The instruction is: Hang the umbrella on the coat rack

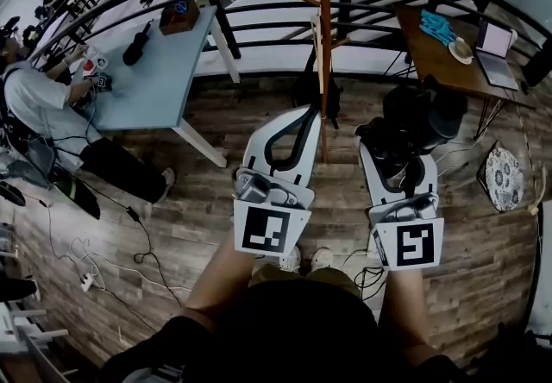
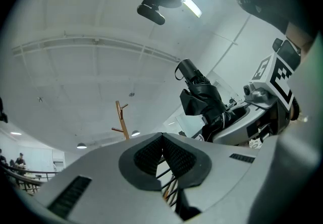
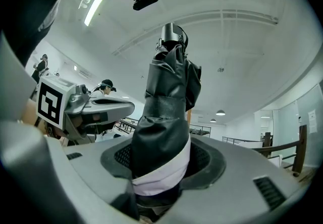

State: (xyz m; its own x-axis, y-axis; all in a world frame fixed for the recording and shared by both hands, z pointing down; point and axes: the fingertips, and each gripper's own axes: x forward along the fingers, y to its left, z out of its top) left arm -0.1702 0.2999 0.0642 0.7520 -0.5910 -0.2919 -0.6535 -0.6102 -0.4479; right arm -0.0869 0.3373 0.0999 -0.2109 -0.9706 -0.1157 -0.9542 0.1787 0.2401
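R tool (image 1: 390,148) clamped on umbrella (image 1: 421,118), axis 12–6. L tool (image 1: 304,118) pinched together, empty. Rack (image 1: 322,45) near, 10 o'clock of umbrella.

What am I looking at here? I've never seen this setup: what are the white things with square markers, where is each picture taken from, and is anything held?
There is no robot arm here: a person holds a two-jaw gripper in each hand. The marker cubes are parts of those grippers. The head view comes from a camera on the person's head and looks steeply down at both. The other two views come from cameras that ride on each gripper and look along its jaws. The right gripper is shut on a folded black umbrella. The left gripper is shut, with nothing between its jaws. Ahead, on the wood floor, stands a wooden coat rack. A blue table is off to the left.
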